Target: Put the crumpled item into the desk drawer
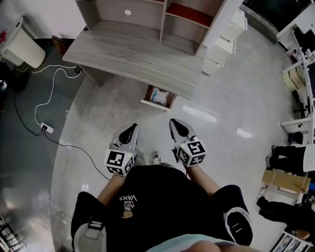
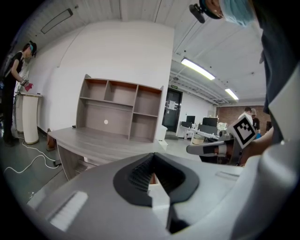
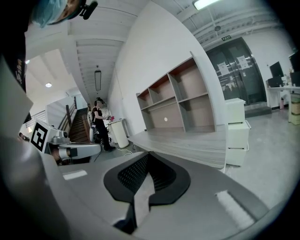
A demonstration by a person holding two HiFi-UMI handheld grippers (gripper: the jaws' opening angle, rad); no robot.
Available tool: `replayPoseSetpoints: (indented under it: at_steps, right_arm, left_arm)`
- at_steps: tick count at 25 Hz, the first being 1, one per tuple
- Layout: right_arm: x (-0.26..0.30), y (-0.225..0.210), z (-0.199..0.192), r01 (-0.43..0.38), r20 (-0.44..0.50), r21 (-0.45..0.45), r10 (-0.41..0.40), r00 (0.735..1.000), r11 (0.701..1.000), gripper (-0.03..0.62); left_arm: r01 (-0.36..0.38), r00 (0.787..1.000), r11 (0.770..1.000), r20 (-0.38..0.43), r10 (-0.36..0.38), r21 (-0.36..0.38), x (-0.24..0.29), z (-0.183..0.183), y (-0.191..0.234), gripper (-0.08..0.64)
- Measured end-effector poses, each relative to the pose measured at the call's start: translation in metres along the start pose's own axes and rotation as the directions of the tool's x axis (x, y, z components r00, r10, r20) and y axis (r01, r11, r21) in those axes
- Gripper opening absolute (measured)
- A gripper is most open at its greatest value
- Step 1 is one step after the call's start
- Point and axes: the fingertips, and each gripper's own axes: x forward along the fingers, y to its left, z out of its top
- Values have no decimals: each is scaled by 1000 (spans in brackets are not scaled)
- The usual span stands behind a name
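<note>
The grey wooden desk [image 1: 142, 54] stands ahead of me. Its drawer [image 1: 147, 92] is pulled open below the front edge. A crumpled pale blue and white item [image 1: 160, 95] lies inside the drawer. My left gripper [image 1: 131, 127] and right gripper [image 1: 175, 122] hang side by side above the floor, short of the drawer, both shut with nothing held. In the left gripper view the left gripper [image 2: 153, 155] points at the desk [image 2: 103, 143] with its jaws together. In the right gripper view the right gripper [image 3: 149, 154] also has its jaws together and faces the desk [image 3: 187, 143].
A shelf unit [image 1: 147, 15] sits on the desk's back. A white drawer cabinet [image 1: 224, 42] stands right of the desk, a white bin [image 1: 24, 47] to its left. A cable and power strip [image 1: 47, 128] lie on the floor at left. Boxes [image 1: 285, 179] are stacked at right.
</note>
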Motion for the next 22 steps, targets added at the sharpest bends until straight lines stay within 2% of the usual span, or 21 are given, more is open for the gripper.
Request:
replayPoseSetpoints:
  at_steps: [14,22]
  right_arm:
    - [-27,9,36,-14,90,-40,18,996,999,3]
    - [-29,12,44,-35,106,-50,40,994,998,3]
  left_arm:
    - [-43,998,999,47,42,15,-11,20,-4,54]
    - [-77,995,997,62,76,14,-18,25,-4,53]
